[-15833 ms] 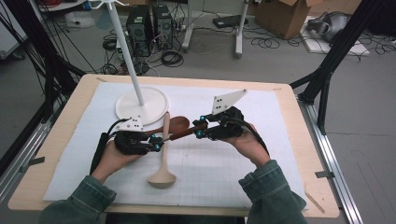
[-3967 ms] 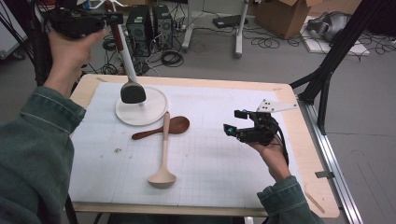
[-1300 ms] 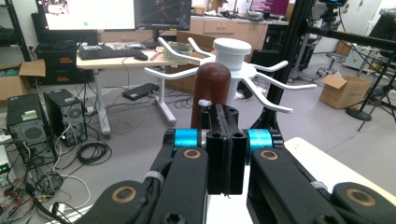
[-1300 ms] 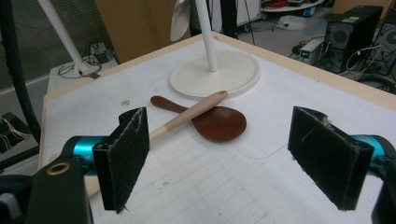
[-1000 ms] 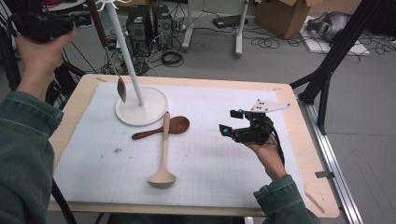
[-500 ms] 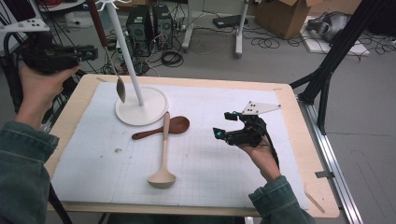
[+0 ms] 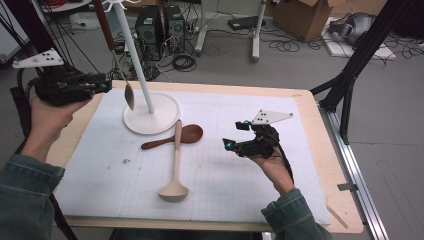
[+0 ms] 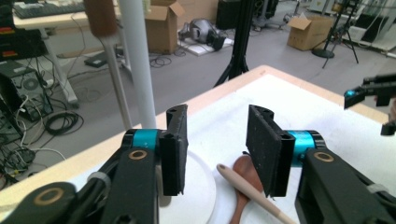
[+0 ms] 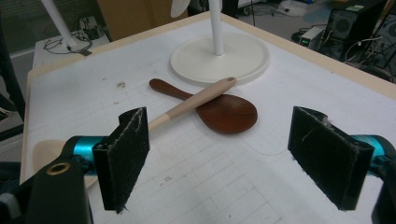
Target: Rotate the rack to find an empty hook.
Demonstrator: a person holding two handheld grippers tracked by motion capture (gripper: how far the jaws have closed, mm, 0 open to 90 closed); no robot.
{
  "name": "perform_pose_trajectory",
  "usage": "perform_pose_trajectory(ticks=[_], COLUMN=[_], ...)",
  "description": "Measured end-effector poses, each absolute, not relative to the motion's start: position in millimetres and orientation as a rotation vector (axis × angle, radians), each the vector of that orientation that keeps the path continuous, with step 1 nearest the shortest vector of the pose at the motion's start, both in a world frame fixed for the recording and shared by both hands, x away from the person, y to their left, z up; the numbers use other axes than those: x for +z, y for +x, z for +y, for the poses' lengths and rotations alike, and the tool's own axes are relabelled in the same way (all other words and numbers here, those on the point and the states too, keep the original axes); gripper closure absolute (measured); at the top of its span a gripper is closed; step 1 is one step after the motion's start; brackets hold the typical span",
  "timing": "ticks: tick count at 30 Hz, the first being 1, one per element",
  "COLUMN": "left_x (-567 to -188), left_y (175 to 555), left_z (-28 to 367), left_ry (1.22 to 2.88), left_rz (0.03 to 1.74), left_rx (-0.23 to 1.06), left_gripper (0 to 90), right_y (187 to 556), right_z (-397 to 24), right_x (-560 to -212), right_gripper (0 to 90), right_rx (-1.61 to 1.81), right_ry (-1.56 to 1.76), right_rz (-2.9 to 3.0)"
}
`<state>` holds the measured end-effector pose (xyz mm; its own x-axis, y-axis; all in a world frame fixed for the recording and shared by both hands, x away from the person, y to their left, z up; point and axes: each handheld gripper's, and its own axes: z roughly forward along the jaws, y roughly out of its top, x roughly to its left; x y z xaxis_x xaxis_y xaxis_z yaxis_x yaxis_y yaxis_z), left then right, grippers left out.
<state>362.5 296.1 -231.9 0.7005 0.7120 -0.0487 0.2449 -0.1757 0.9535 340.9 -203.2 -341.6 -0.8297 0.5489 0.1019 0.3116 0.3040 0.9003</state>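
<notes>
A white stand (image 7: 150, 113) with a tall pole rises from a round base at the back left of the mat. From its top hangs a metal spoon (image 7: 129, 95) with a brown handle. My left gripper (image 7: 100, 83) hovers left of that spoon. Its jaws have just been opening and are open, with nothing between them. The left gripper view has the left gripper (image 8: 219, 149) facing the pole (image 8: 137, 60). A dark wooden spoon (image 7: 172, 139) lies on the mat with a pale ladle (image 7: 175, 160) across it. My right gripper (image 7: 236, 135) hovers open to their right, and the right gripper (image 9: 233, 154) faces both.
A white gridded mat (image 7: 215, 195) covers the wooden table (image 7: 320, 150). The stand's base (image 9: 219, 58) lies just behind the two spoons. Beyond the far edge are computer towers (image 7: 160, 25), cables and cardboard boxes on the floor. A black tripod leg (image 7: 350, 75) stands at the right.
My left hand has come down from beside the stand's top to the height of the hanging spoon's bowl, and its jaws have opened. The spoon stays hanging. The right hand has barely moved.
</notes>
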Motion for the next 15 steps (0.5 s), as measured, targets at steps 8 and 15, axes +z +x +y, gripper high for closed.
perform_pose_trajectory(ticks=[8, 15], left_x=[-258, -277], left_y=[357, 352], left_z=[290, 286], left_ry=[1.769, 1.785], left_rz=[0.784, 0.770], left_rx=[0.466, 0.451], left_gripper=[43.9, 37.6], right_y=[343, 344], right_z=[-196, -191], right_x=[-347, -352], right_gripper=[20.1, 20.1], right_rx=[1.509, 1.500], right_ry=[0.785, 0.798], right_rz=[2.368, 2.380])
